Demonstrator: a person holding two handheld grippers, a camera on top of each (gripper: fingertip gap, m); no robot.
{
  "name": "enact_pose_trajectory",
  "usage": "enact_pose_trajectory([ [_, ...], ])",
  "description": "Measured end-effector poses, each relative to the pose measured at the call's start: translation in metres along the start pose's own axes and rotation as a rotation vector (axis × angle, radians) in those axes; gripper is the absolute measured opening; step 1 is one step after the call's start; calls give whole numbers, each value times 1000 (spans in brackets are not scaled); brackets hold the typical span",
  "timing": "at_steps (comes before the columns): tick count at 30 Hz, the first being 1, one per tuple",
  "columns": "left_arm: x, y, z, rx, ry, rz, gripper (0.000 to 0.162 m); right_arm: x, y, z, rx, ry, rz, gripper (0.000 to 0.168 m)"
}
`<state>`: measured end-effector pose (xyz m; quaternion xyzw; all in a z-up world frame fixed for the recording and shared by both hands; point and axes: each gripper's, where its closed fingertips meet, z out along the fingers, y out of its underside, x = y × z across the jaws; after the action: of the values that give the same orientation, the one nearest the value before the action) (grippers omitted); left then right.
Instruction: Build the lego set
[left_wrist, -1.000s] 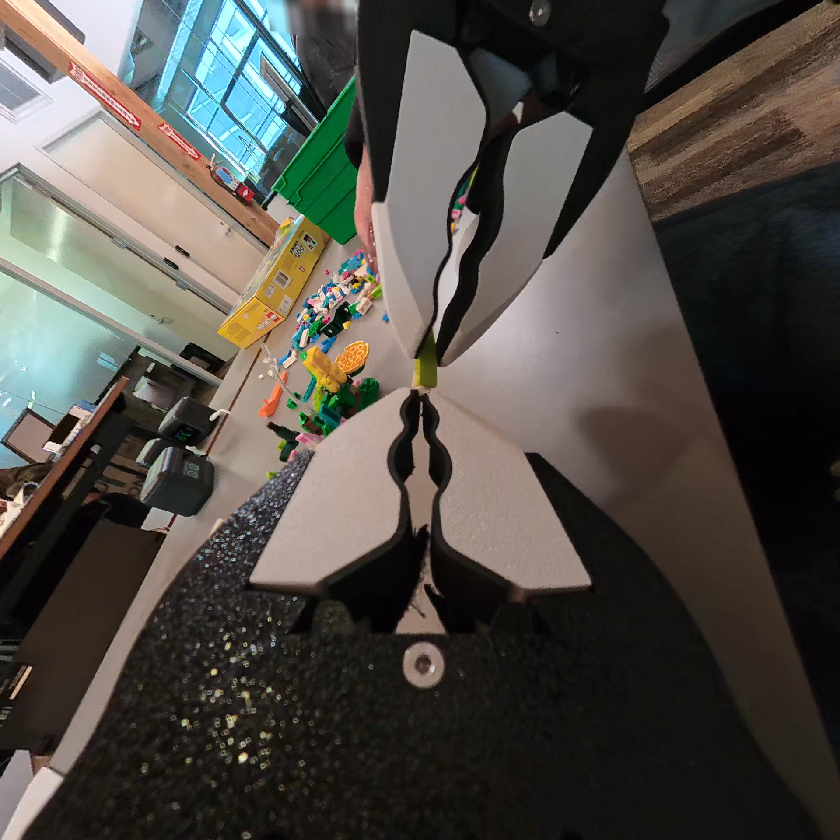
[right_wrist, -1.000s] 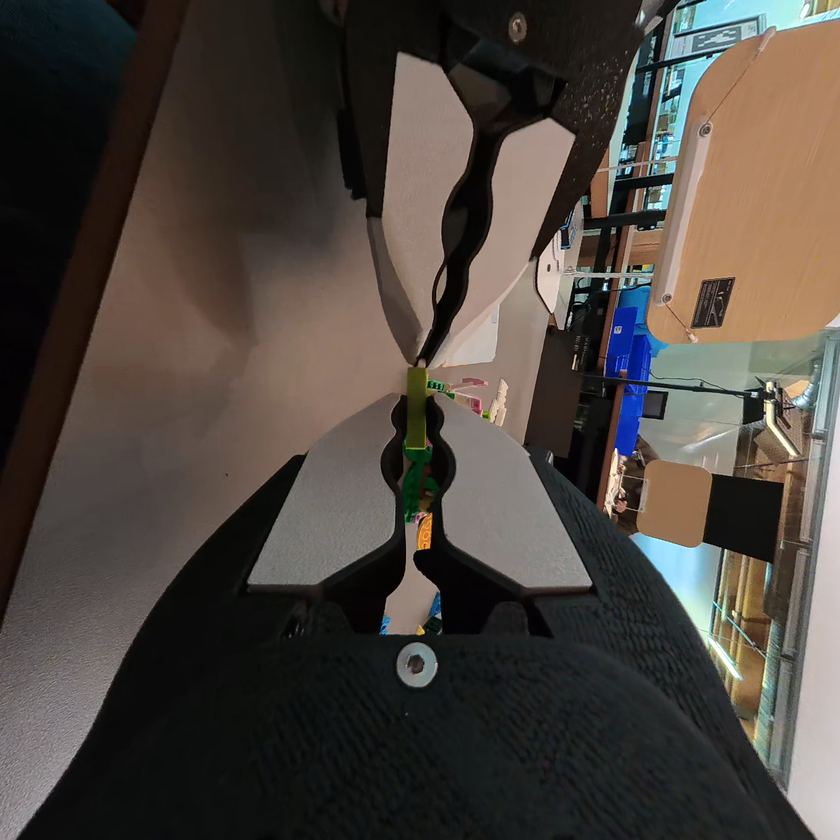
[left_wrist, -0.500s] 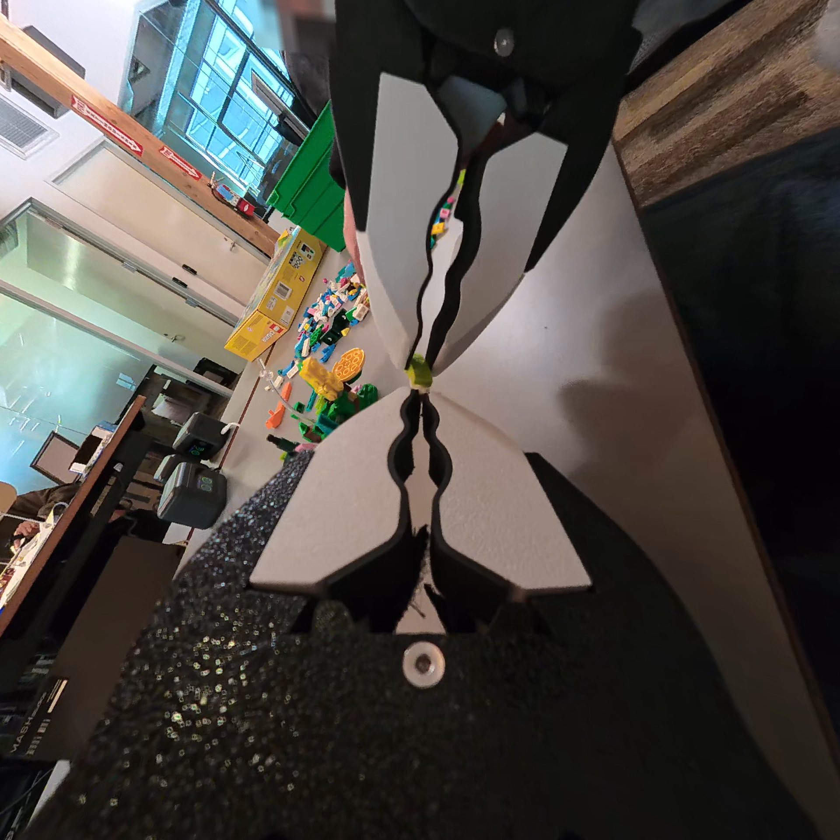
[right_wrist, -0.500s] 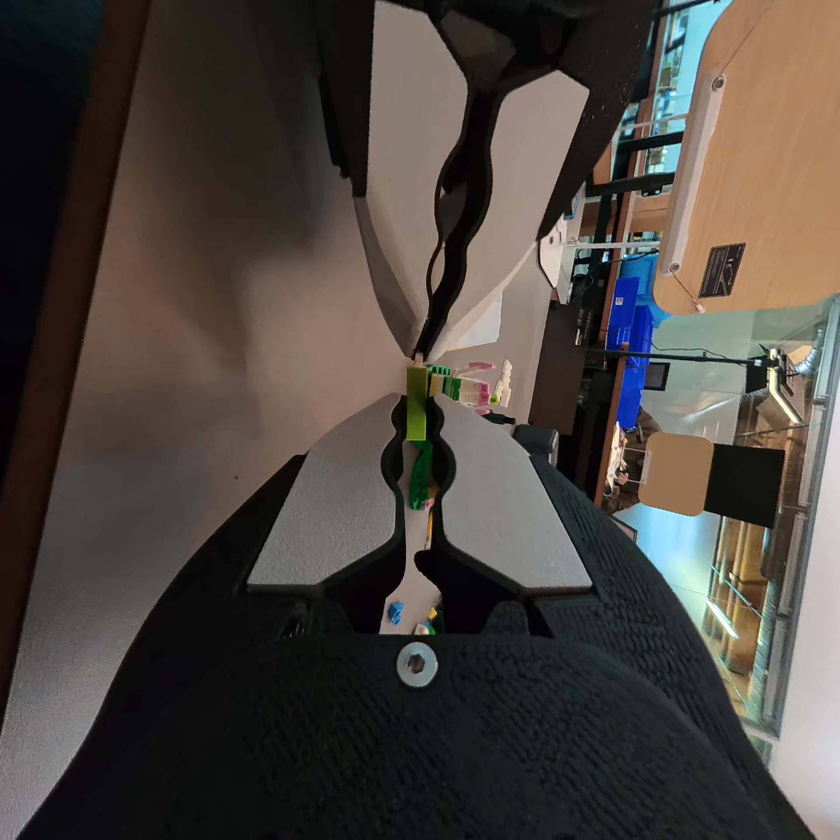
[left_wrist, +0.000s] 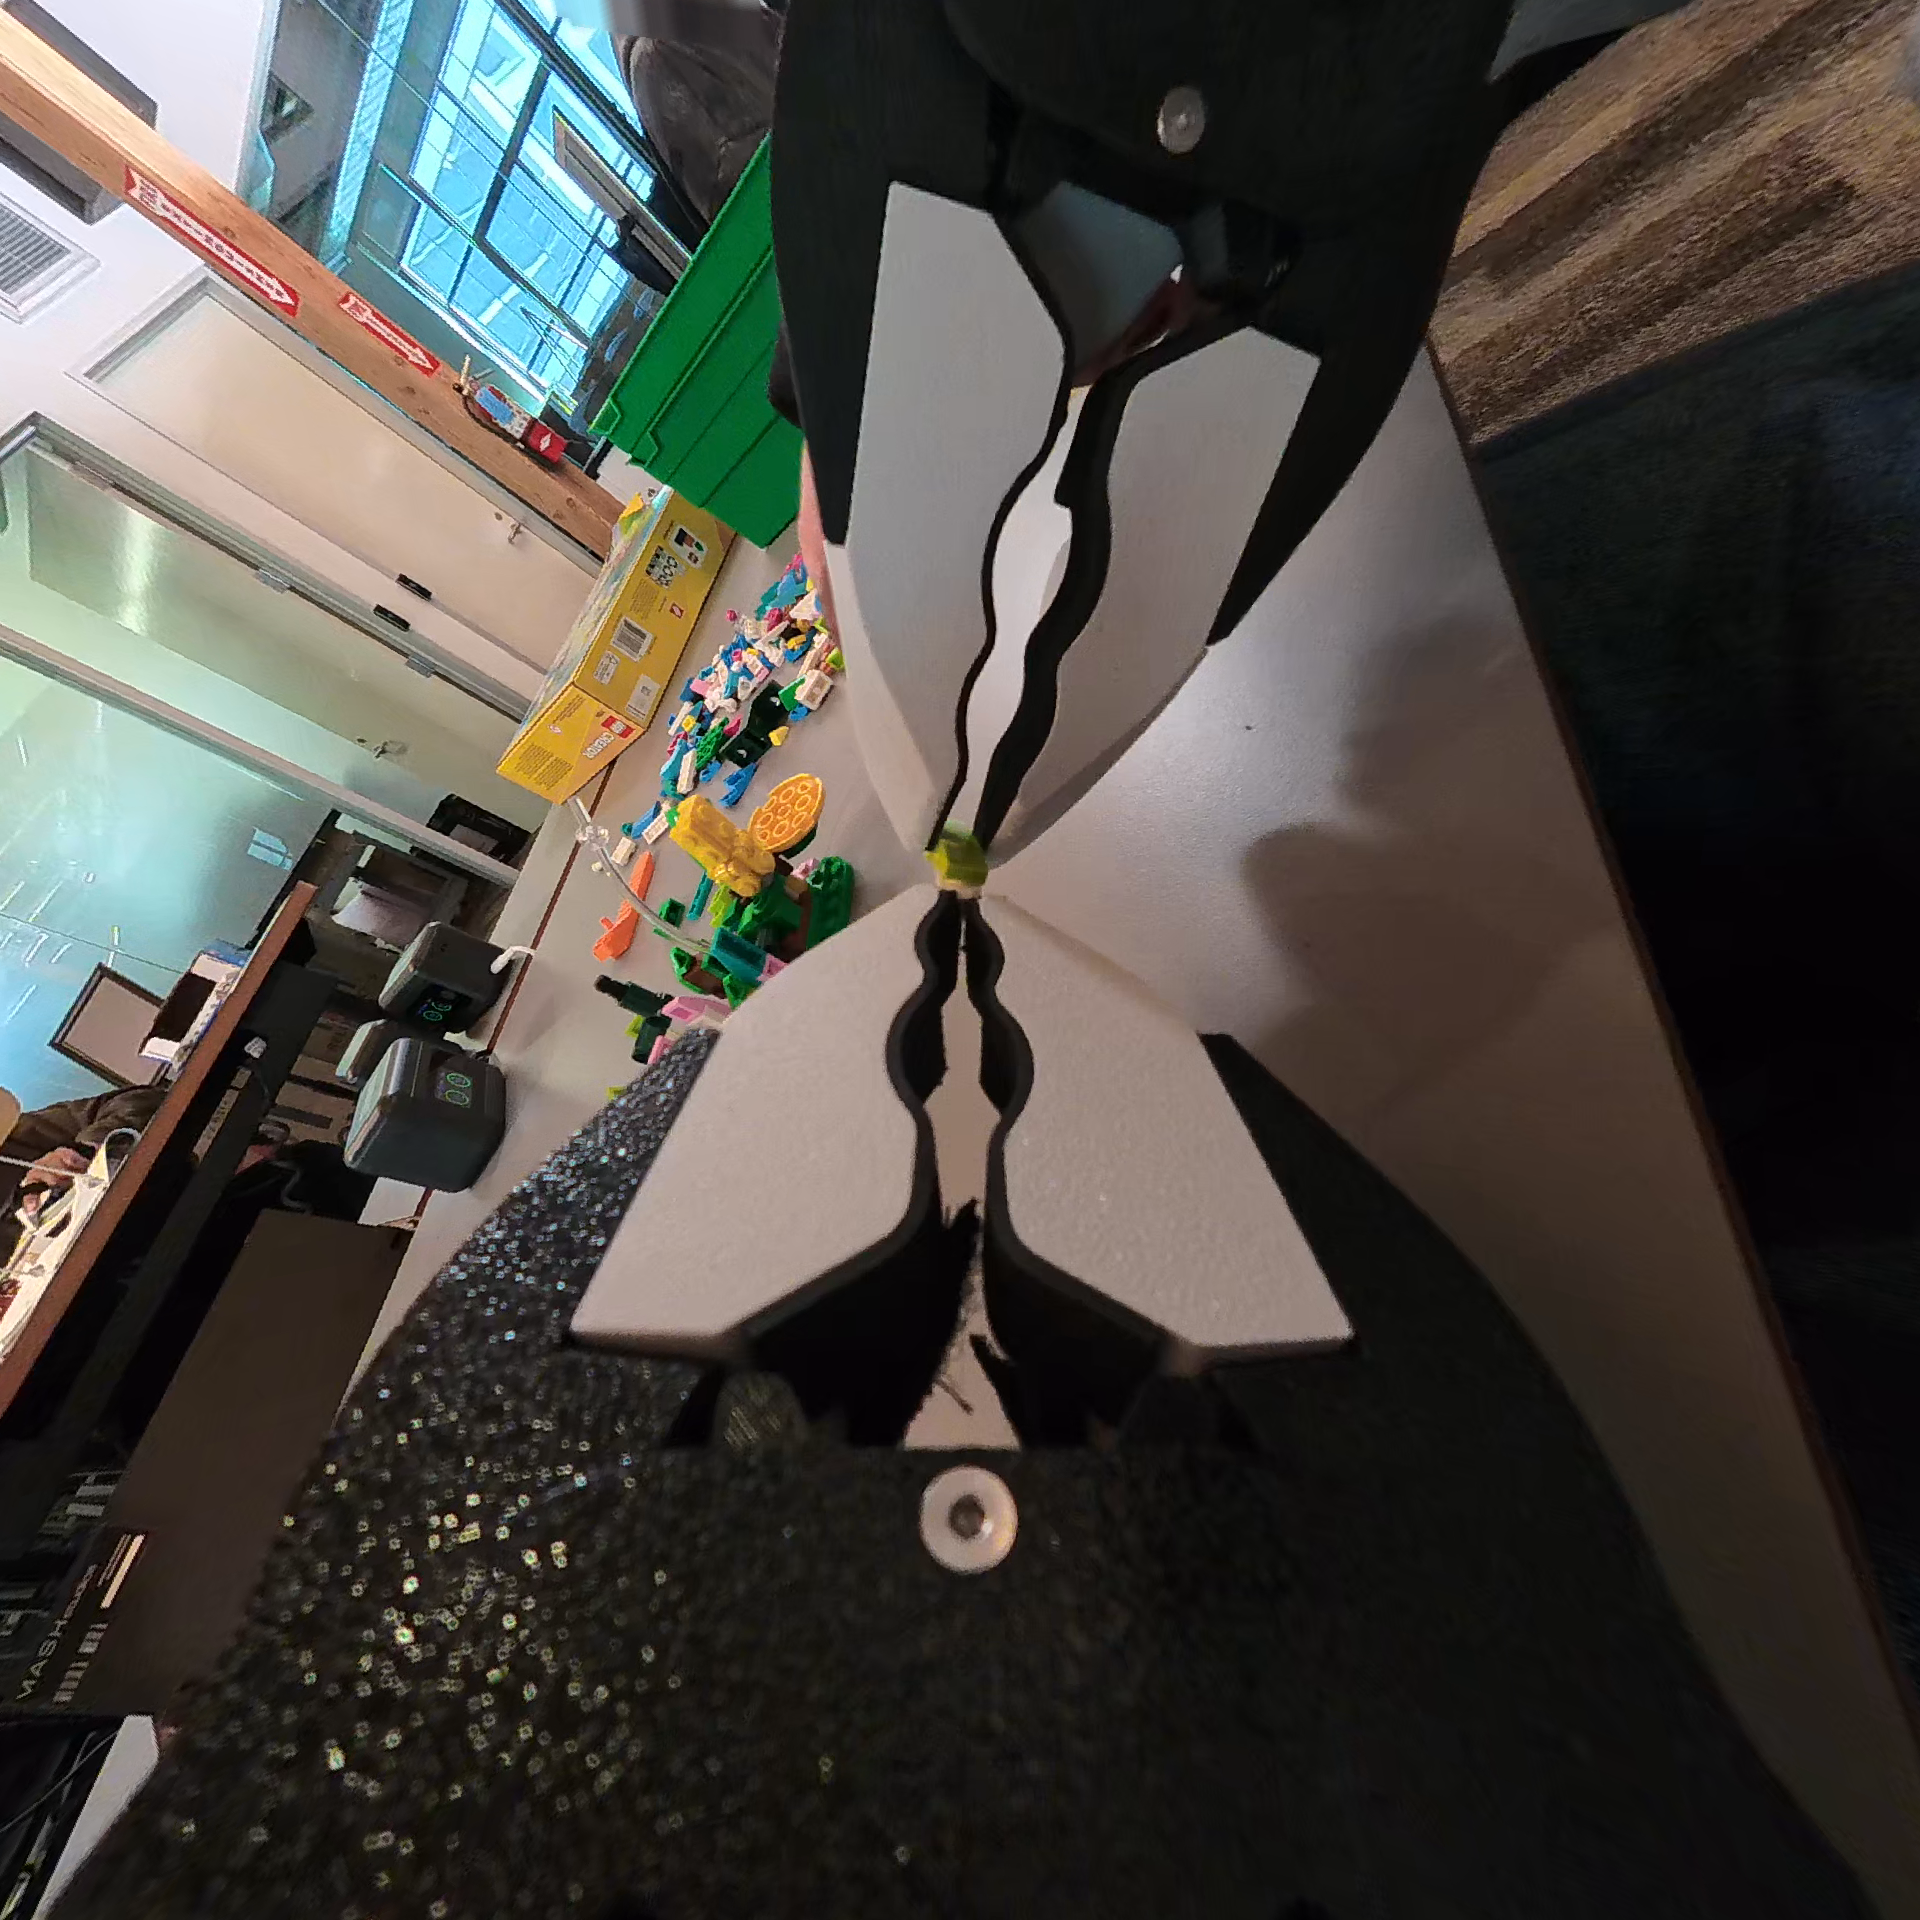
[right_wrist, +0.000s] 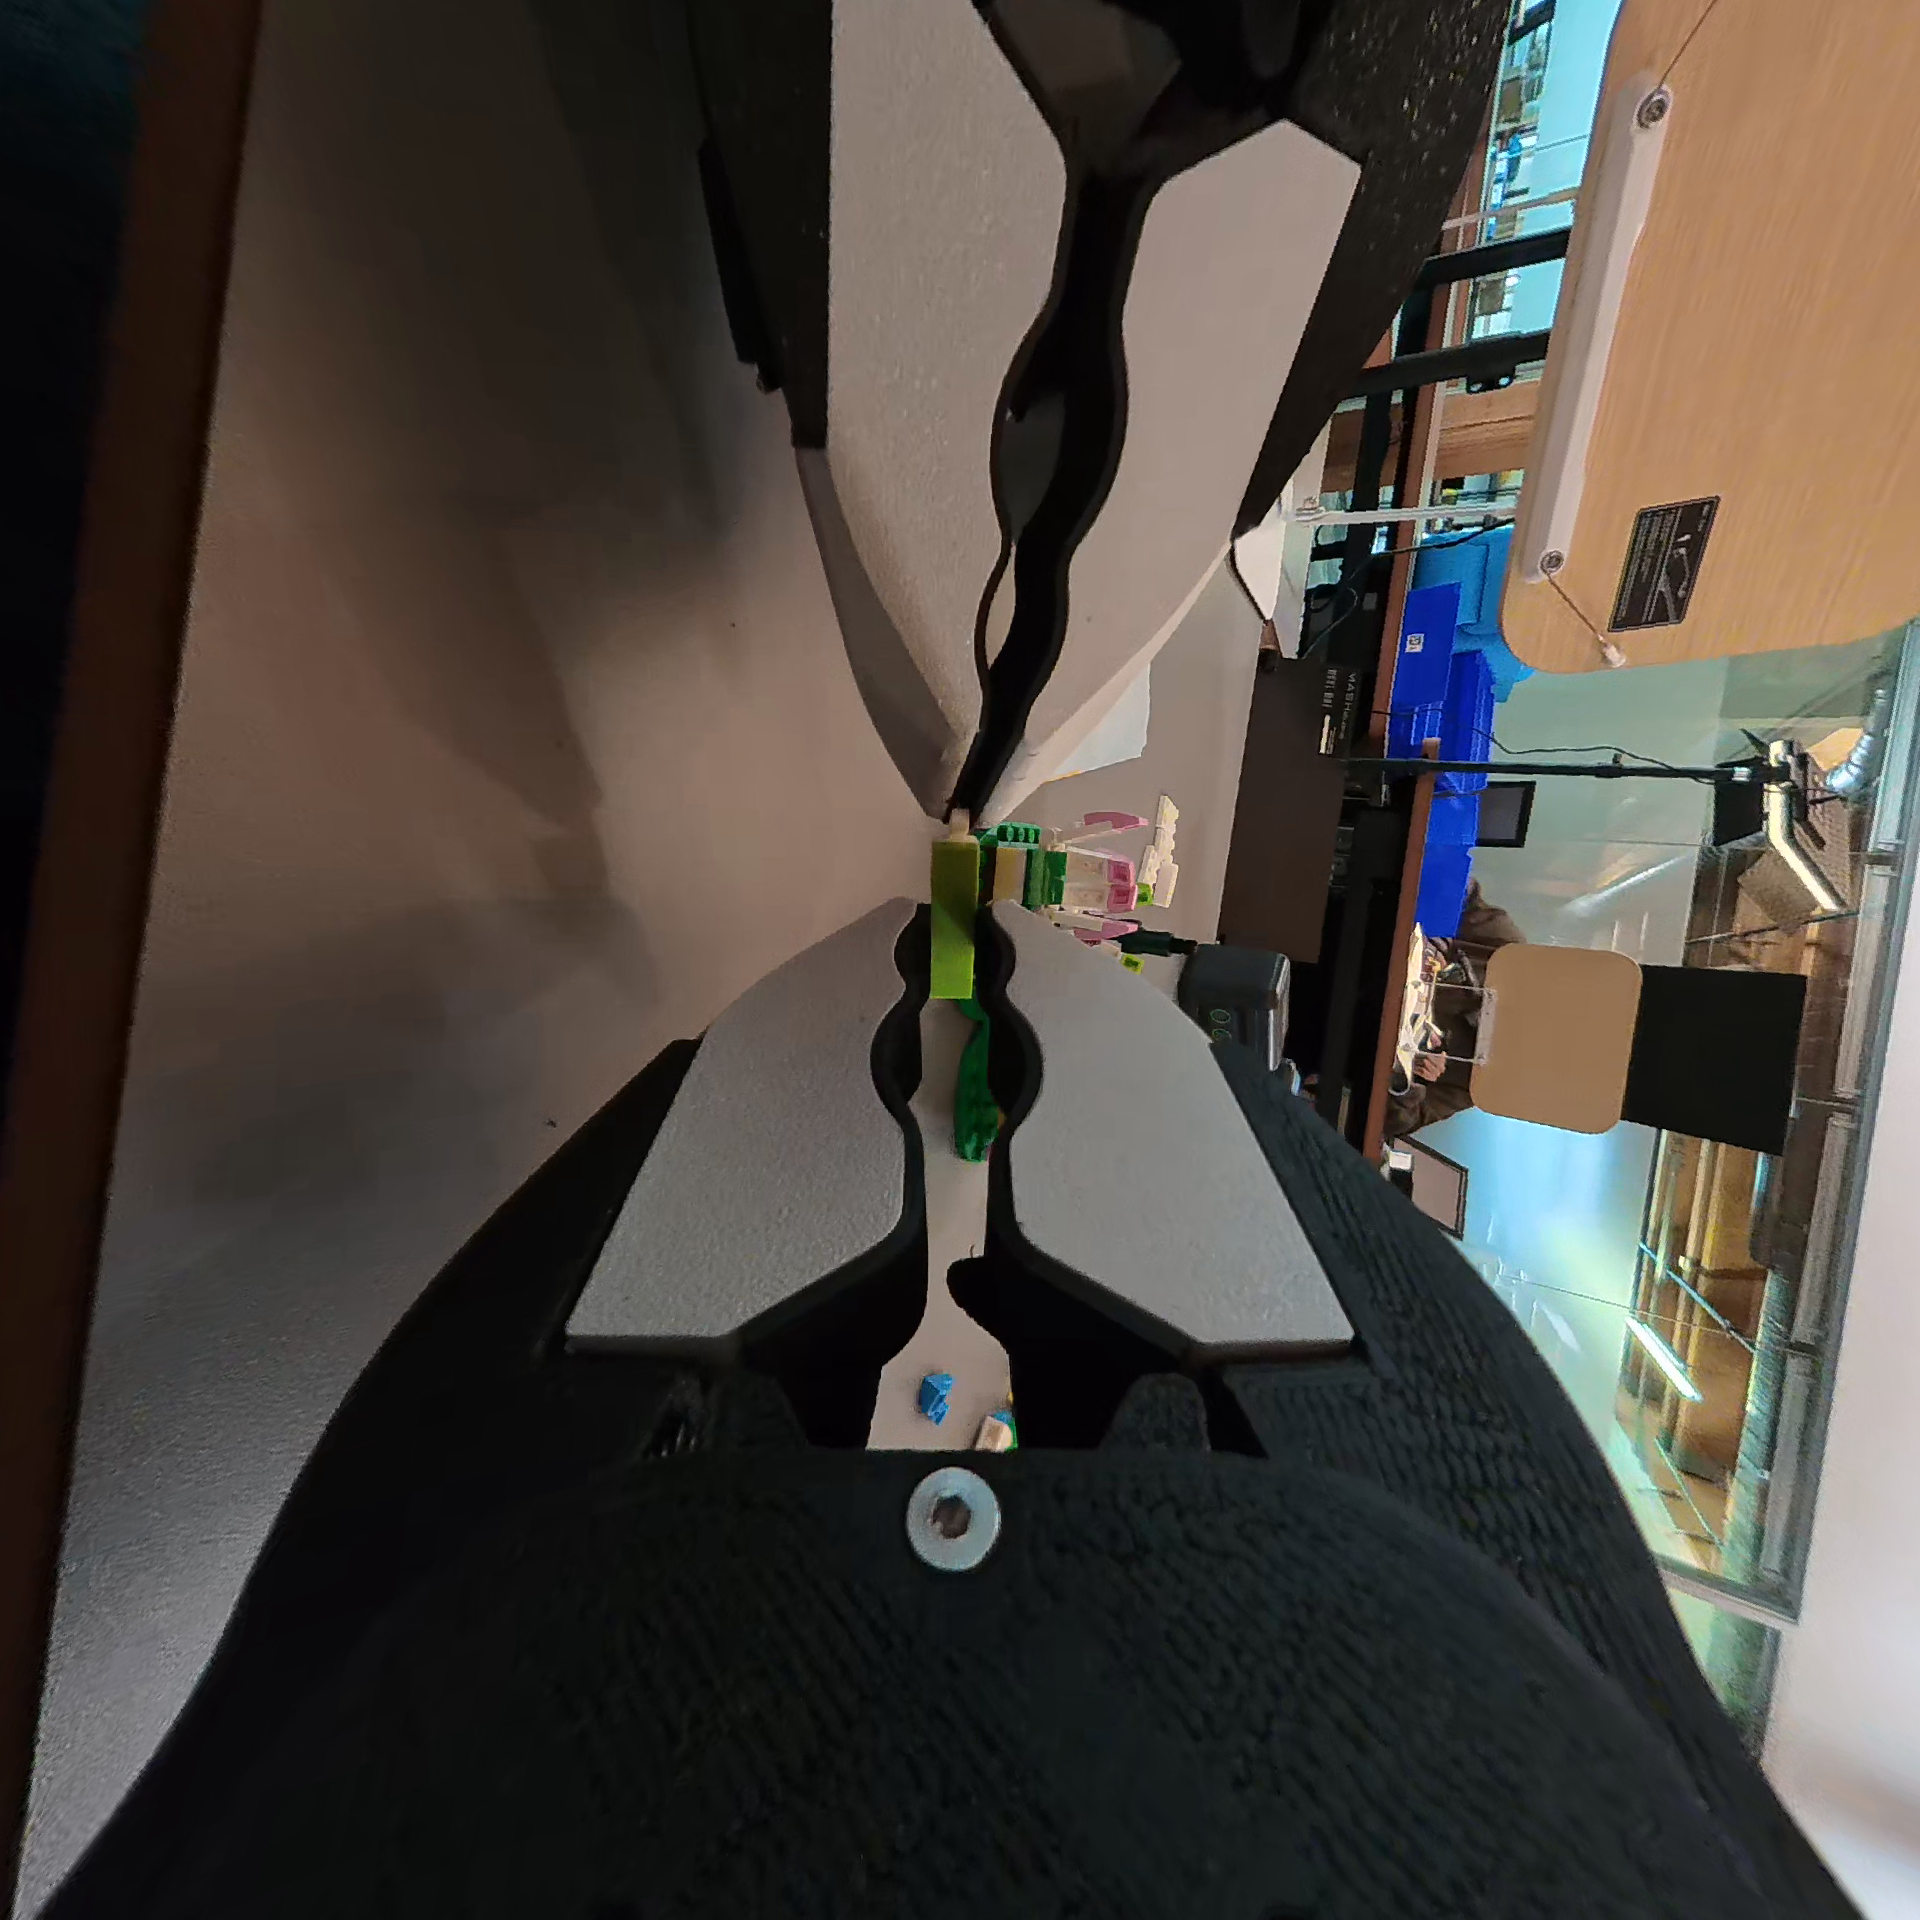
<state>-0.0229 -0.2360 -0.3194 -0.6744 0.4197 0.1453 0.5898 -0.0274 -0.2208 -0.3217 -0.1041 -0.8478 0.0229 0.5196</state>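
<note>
Grippers meet tip to tip above the white table (left_wrist: 1299, 935). Right gripper (right_wrist: 956, 920) is pinched tight on a lime green brick (right_wrist: 953, 920). Left gripper (left_wrist: 958, 902) is pinched on a tiny pale piece (right_wrist: 957, 823) touching that brick's end. Green bins (left_wrist: 717, 384) sit far back; I cannot tell what is inside.

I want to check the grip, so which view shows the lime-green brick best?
The right wrist view: the lime-green brick shows lengthwise in the right gripper. The left wrist view shows only its end, meeting the left gripper.
</note>
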Motion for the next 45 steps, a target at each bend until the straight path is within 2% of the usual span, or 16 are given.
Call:
enact_pose_trajectory([
  [45, 0, 1, 0, -6, 11, -13, 1, -5, 2, 7, -26, 18, 4, 7],
])
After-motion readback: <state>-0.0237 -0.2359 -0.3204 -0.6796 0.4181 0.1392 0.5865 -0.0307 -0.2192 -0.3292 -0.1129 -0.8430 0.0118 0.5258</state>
